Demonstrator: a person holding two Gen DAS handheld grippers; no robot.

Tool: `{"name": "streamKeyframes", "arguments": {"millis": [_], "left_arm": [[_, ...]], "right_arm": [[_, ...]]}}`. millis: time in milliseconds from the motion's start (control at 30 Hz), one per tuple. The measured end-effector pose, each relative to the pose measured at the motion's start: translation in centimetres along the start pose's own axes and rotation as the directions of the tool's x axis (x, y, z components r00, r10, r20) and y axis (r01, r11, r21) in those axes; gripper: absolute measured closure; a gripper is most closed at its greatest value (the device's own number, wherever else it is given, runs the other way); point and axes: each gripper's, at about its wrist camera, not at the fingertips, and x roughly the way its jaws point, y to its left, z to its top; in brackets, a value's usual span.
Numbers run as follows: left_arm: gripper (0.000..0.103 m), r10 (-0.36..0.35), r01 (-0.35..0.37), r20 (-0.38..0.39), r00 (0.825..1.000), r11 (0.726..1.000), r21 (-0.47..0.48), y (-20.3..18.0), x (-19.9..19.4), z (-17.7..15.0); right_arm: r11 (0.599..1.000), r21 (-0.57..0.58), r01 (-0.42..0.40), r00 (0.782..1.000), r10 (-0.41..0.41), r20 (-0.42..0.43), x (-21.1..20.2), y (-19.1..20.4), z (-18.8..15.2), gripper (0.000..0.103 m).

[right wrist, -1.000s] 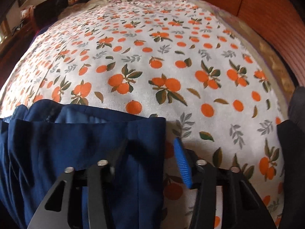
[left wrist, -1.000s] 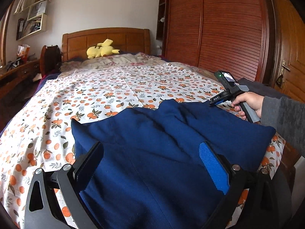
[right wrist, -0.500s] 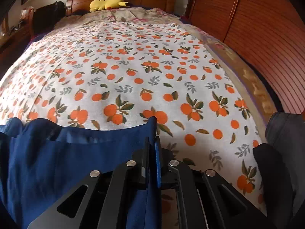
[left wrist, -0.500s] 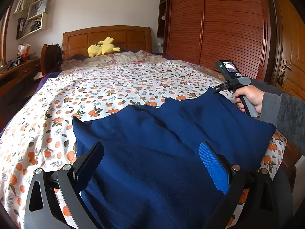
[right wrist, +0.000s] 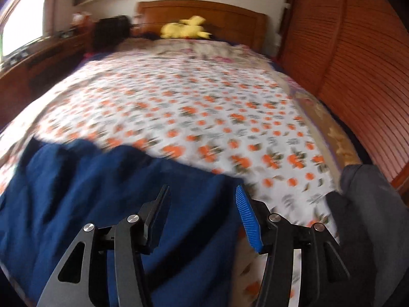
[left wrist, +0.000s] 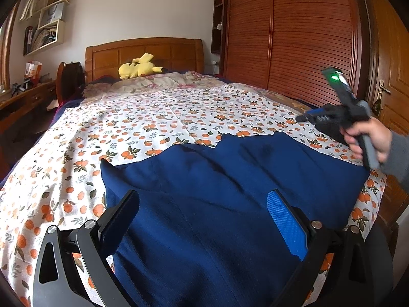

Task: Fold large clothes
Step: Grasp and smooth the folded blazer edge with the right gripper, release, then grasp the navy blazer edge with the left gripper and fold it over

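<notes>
A dark blue garment (left wrist: 230, 174) lies spread on the near end of the bed (left wrist: 153, 117), its far edge wavy. My left gripper (left wrist: 203, 199) hovers low over its near part, open wide, fingers not pressing the cloth. In the left wrist view a hand holds my right gripper (left wrist: 306, 117) raised above the garment's far right corner. The right wrist view is blurred by motion. There the right gripper (right wrist: 202, 192) has its jaws opening, with nothing between them, and the blue garment (right wrist: 102, 179) lies below and to the left.
The orange-print sheet covers the bed up to a wooden headboard (left wrist: 143, 51) with a yellow plush toy (left wrist: 139, 67). Slatted wardrobe doors (left wrist: 294, 38) run along the right side. A desk (left wrist: 23, 99) stands left. Dark grey cloth (right wrist: 365, 204) lies at the bed's right edge.
The right gripper shut on the garment's far right corner, then let it go and lifted up and away. The corner now lies on the bed. The left gripper stayed put.
</notes>
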Motion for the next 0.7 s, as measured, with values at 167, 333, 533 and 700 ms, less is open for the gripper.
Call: {"name": "streamKeyframes", "arguments": {"millis": [167,333,533,700], "left_arm": [[0.002,0.004,-0.004,0.008,1.0,1.0,0.005,-0.4,-0.6,0.0],[0.002,0.028,-0.028,0.01,1.0,1.0,0.013,-1.2,-1.7,-0.7],[0.002,0.074,-0.073,-0.009,0.997,0.997,0.013,-1.8,-3.2,-2.3],[0.002,0.123,-0.122,-0.036,0.992,0.992,0.015,-1.9,-4.5,-3.7]], "right_arm": [[0.984,-0.104,-0.145,0.989,0.142,-0.039,-2.2,6.7,-4.1,0.052],[0.951,-0.156,-0.266,0.964,0.259,-0.06,-3.4,11.9,-6.8,0.052],[0.93,-0.195,-0.312,0.95,0.301,-0.084,-3.5,15.1,-8.8,0.052],[0.924,-0.223,-0.31,0.95,0.291,-0.114,-3.8,15.2,-10.2,0.052]]}}
